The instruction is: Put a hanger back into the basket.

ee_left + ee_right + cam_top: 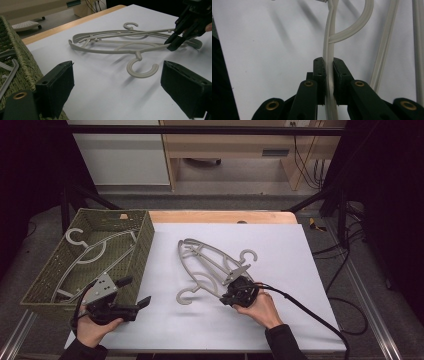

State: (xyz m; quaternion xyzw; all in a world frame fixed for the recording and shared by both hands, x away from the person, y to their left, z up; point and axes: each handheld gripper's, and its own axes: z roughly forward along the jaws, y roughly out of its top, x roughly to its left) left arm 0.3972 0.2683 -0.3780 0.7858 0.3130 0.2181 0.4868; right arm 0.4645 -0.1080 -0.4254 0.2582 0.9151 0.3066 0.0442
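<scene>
High view: a pale grey plastic hanger (pixel 210 265) lies at the centre of the white table (pixel 280 245), long axis from 11 to 5 o'clock, hook toward 7. Right gripper (pixel 239 292) pinches its frame — hand low at 5 o'clock. Left gripper (pixel 135 295) gapes wide, holding nothing.

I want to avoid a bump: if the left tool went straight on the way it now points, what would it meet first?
Probably the hook of the nearest hanger on the white sheet, which lies just ahead between the open left tool jaws; depth is hard to judge.
</scene>
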